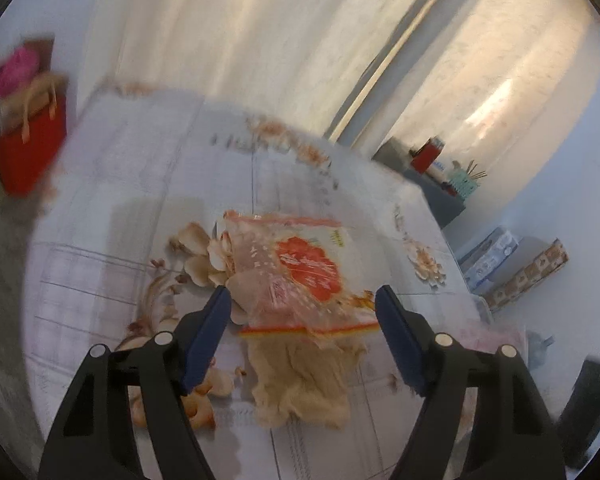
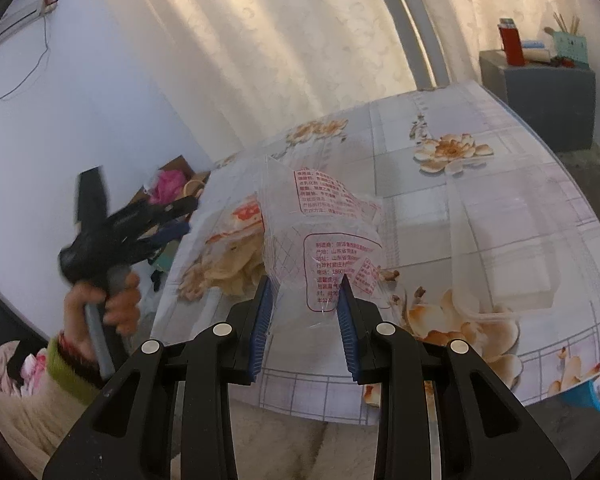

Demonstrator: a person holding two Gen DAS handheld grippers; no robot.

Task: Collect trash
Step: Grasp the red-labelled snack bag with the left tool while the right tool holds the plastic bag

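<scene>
In the blurred left wrist view, the left gripper [image 1: 303,300] hangs with jaws apart above a red-printed plastic bag [image 1: 300,268] lying on the floral tabletop [image 1: 140,168], its crumpled tan contents hard to identify. In the right wrist view, the right gripper [image 2: 305,292] has its jaws clamped on a clear printed wrapper [image 2: 324,256], lifted and hiding part of that bag; the left hand [image 2: 116,300] is motion-smeared.

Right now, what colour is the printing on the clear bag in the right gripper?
Red, on the clear plastic bag; clearest in the right wrist view.

A thin, glossy, crinkled plastic bag [image 2: 332,248] lies on a smooth, shiny flower-printed tablecloth [image 2: 480,184].
</scene>
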